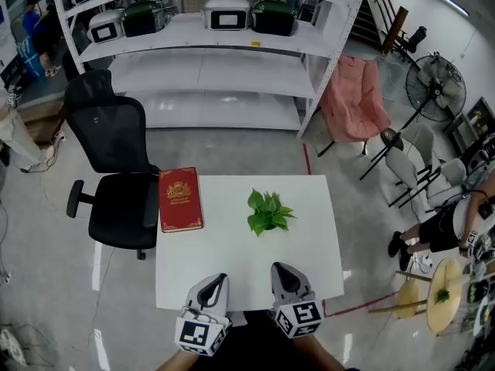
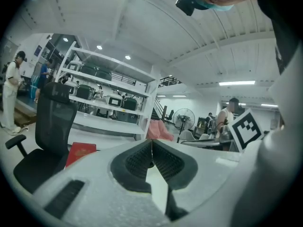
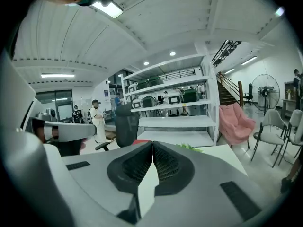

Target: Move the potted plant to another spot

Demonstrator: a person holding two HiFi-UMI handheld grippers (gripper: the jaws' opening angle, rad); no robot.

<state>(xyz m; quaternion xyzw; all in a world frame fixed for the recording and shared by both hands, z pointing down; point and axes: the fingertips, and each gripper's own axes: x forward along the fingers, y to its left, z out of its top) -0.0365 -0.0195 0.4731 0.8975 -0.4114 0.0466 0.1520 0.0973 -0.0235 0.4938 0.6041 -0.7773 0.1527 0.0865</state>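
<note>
A small green potted plant (image 1: 267, 212) stands near the middle of the white table (image 1: 232, 273), toward its far right half. Its leaf tips (image 3: 190, 147) peek just over my right gripper's body in the right gripper view. My left gripper (image 1: 221, 278) and right gripper (image 1: 278, 269) hover side by side at the table's near edge, well short of the plant. Both are shut with their ribbed pads meeting, and nothing is between them. The left gripper (image 2: 151, 142) points toward the shelving; the right gripper (image 3: 152, 143) points the same way.
A red book (image 1: 179, 199) lies on the table's far left corner. A black office chair (image 1: 116, 168) stands left of the table. White shelving (image 1: 216, 45) with appliances is behind, a pink chair (image 1: 356, 99) and a fan (image 1: 435, 87) to the right. People stand at both sides.
</note>
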